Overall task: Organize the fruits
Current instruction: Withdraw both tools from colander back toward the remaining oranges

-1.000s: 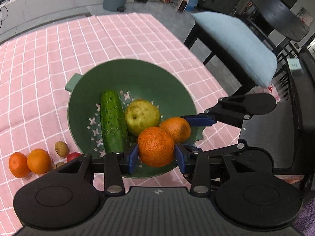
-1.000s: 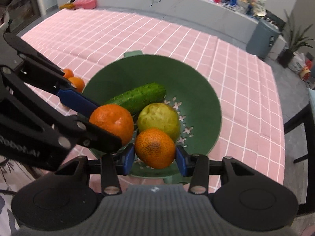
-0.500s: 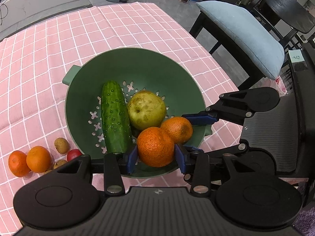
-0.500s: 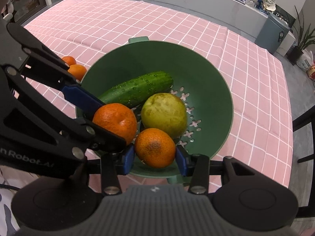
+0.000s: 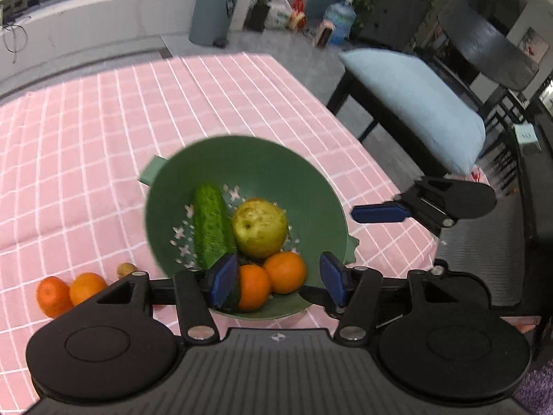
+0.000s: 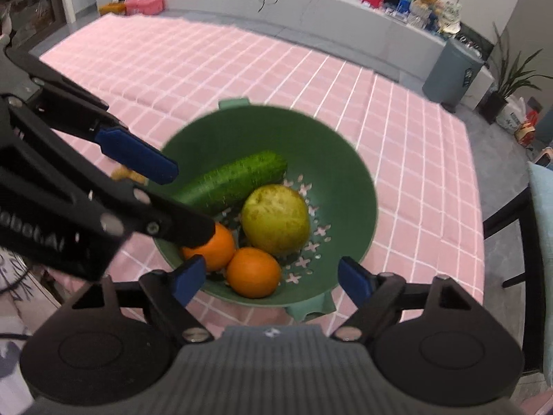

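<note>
Both hand-held grippers, left [image 5: 278, 282] and right [image 6: 273, 278], had just opened; two oranges [image 5: 269, 282] lay in the bowl [image 5: 304, 173]. More oranges [image 5: 71, 292] waited on the counter [image 5: 103, 138].

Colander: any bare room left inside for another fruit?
The colander's far wall beyond the cucumber and pear is bare. The near side is crowded: two oranges touch beneath both open grippers.
</note>
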Tool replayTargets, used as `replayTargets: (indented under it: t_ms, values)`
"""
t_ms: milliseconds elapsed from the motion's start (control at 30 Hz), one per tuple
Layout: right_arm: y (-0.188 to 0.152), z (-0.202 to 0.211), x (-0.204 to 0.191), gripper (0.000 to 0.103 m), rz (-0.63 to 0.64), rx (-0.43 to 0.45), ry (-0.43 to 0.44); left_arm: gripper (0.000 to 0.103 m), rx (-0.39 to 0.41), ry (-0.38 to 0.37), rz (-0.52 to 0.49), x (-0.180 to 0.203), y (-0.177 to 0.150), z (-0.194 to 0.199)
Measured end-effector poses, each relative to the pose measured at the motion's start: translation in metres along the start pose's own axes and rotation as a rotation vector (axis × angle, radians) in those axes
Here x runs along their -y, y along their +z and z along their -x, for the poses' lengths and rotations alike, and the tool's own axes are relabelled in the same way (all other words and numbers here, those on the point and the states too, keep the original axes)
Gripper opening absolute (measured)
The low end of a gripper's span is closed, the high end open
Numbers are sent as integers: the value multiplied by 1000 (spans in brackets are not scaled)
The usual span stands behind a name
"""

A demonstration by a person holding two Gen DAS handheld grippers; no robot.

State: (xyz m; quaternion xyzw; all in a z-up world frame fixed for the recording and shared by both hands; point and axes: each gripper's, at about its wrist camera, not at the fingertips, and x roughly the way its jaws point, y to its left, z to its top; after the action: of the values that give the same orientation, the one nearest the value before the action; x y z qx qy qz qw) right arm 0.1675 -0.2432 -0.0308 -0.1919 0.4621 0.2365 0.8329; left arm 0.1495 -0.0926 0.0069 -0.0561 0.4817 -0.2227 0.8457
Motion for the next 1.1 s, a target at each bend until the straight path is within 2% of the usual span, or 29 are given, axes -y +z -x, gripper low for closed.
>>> replayTargets:
  t_ms: [233, 367, 533, 733, 967, 1100]
  values:
    - [-1, 25, -13, 82, -120, 131, -29, 65, 99, 70, 1, -13, -11, 33]
    - [-3, 30, -34, 82, -170, 221, -53, 65, 152, 123, -6, -25, -21, 48]
    - [-1, 27, -67, 82, -221, 296, -36, 65, 198, 173, 5, -47, -38, 66]
    - [4, 19, -103, 82, -239, 340, -26, 65, 229, 209, 56, -81, -60, 82]
    - [13, 2, -137, 68, -210, 354, -1, 65, 236, 240, 110, -117, -79, 90]
    - [19, -8, -156, 64, -169, 350, 21, 64, 237, 242, 137, -133, -84, 90]
